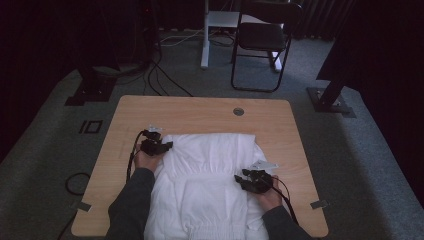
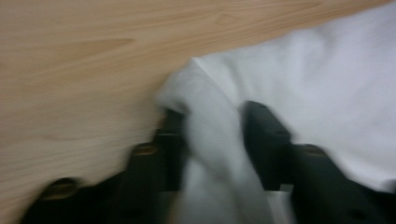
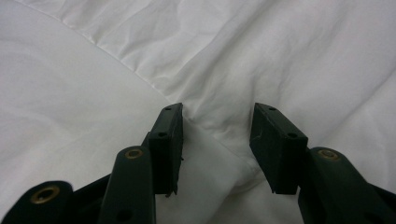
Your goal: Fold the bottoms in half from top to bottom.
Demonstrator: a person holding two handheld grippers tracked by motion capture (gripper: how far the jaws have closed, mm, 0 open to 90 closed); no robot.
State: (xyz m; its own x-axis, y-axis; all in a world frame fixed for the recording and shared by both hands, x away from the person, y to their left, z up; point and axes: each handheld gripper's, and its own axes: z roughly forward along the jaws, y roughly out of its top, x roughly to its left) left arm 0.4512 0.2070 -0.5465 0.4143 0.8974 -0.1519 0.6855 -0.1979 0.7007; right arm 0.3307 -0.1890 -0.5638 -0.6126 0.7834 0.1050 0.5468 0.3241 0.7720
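I'm mid-fold: the white garment (image 1: 210, 185) lies spread on the table (image 1: 200, 112). My left gripper (image 2: 212, 135) pinches its corner, my right gripper (image 3: 217, 140) clamps a ridge (mid-cloth). Next: lift the corner across.

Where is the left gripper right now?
In the high view, the left gripper sits at the white garment's far left corner on the table.

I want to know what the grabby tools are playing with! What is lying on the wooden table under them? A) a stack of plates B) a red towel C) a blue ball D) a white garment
D: a white garment is spread over the wooden table, and a fold of it lies between the left gripper fingers.
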